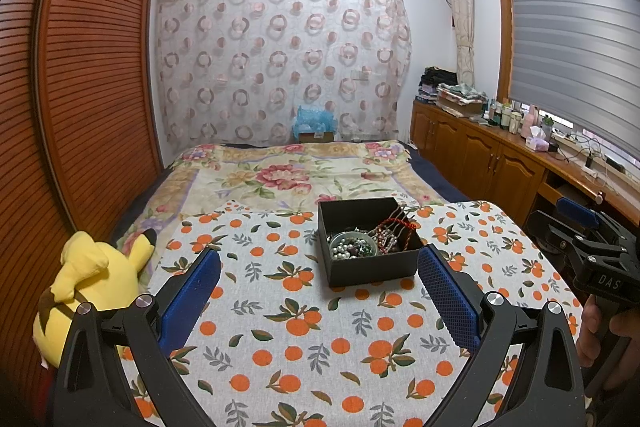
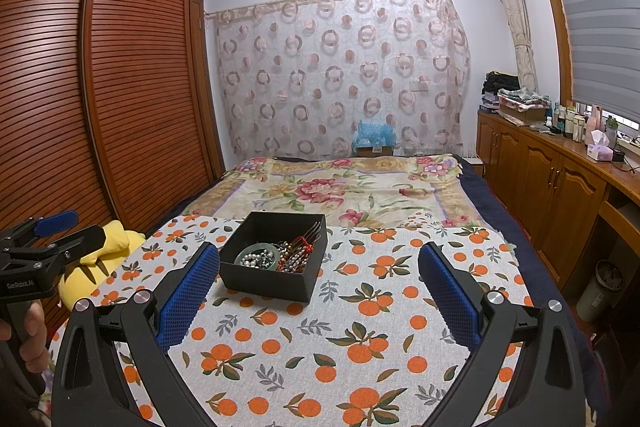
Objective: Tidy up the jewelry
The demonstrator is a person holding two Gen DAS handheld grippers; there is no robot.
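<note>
Jewelry (image 1: pixel 366 241) heaped in black box (image 1: pixel 372 269) on orange-print cloth (image 1: pixel 320 327)

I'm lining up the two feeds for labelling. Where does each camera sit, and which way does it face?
Left wrist view: sits on the left gripper, facing across the orange-print cloth to the black jewelry box; the right gripper and a hand show at right.
Right wrist view: sits on the right gripper, facing the same way; the left gripper and a hand show at left.
Shared: box, cloth, bed, curtain, yellow plush.
</note>
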